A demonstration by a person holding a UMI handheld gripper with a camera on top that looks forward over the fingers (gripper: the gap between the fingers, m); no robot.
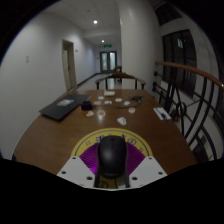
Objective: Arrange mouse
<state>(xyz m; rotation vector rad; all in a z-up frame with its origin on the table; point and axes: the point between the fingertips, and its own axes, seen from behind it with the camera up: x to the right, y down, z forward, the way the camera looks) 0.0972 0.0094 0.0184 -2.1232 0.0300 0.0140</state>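
The mouse [112, 156] sits clamped between the gripper [112, 168] pads at the worktop [60, 130] near edge. Likely light, rigid, slick-shelled; its sides give the best hold.

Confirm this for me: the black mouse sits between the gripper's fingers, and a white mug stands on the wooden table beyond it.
One detail is wrong. In the gripper view the mug on the wooden table is red, not white. The rest holds: the black mouse sits between the fingers of the gripper, with the mug beyond it.
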